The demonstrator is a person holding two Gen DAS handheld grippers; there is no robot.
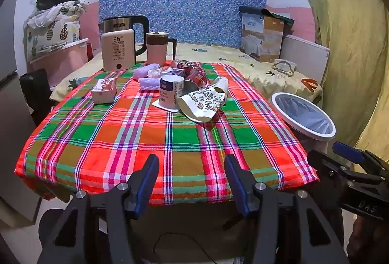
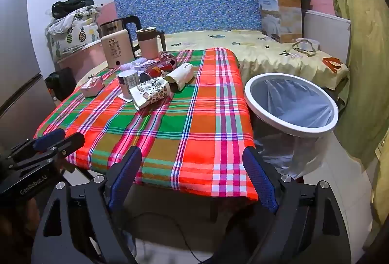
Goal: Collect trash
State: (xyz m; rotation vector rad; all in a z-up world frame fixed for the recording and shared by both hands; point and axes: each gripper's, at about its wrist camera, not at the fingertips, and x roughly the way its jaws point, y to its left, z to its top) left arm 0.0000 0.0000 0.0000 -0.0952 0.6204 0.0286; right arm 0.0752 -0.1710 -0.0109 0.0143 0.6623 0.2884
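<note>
Both tools, left (image 1: 192, 175) and right (image 2: 192, 175), gaped empty at near bench (image 1: 121, 142) edge; best approached patterned cup (image 1: 206, 100) low (bin (image 2: 290, 103) right).

I am looking across the table (image 1: 121, 142): the trash pile is sitting at twelve o'clock, a printed paper cup (image 1: 204, 101) lying in front, an upright can (image 1: 171, 91) just to its left, tipped cans (image 1: 194, 73) behind. A small box (image 1: 104, 90) is resting at eleven. The kettle (image 1: 119, 52) and mug (image 1: 158, 50) are standing behind. The bin (image 1: 304, 115) is standing off the table at two o'clock.
</note>
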